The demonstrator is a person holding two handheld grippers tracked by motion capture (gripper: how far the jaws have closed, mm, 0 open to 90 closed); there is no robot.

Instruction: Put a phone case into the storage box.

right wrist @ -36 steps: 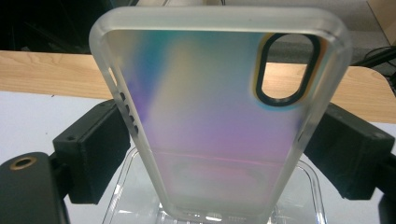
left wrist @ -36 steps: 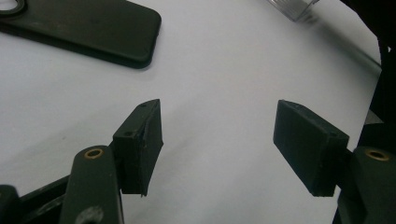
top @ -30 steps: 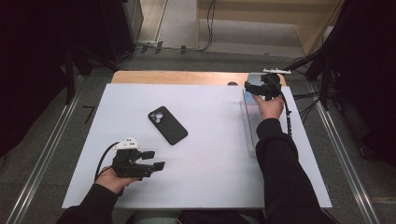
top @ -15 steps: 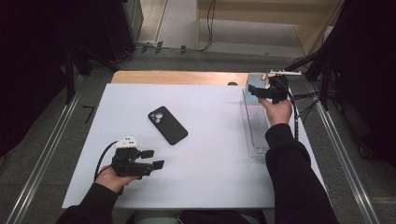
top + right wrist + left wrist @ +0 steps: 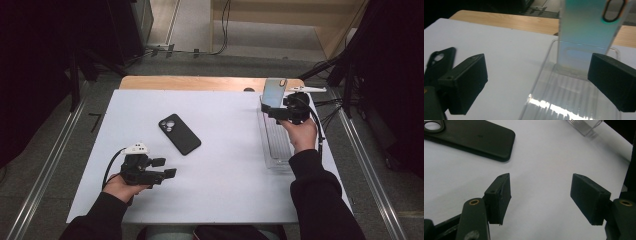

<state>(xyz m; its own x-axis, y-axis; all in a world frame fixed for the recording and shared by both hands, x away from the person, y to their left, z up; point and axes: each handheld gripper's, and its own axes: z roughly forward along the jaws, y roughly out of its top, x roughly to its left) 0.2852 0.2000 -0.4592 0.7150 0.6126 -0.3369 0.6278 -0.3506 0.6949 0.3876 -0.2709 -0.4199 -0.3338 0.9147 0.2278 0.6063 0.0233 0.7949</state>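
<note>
A black phone case lies flat, camera hole up, in the middle of the white table; the left gripper view has it at the top left. A pale teal phone case stands upright at the far end of a clear ridged rack. My right gripper is just in front of that case, open; in its own view the case rises beyond the open right gripper. My left gripper rests low at the near left, open and empty.
The clear rack runs along the table's right side, and a corner of it is in the left gripper view. A wooden strip borders the far edge. Cables trail off the far right. White tabletop lies between the hands.
My right hand has drawn back toward the near side, and the pale case now stands uncovered at the rack's far end. The left hand has kept still.
</note>
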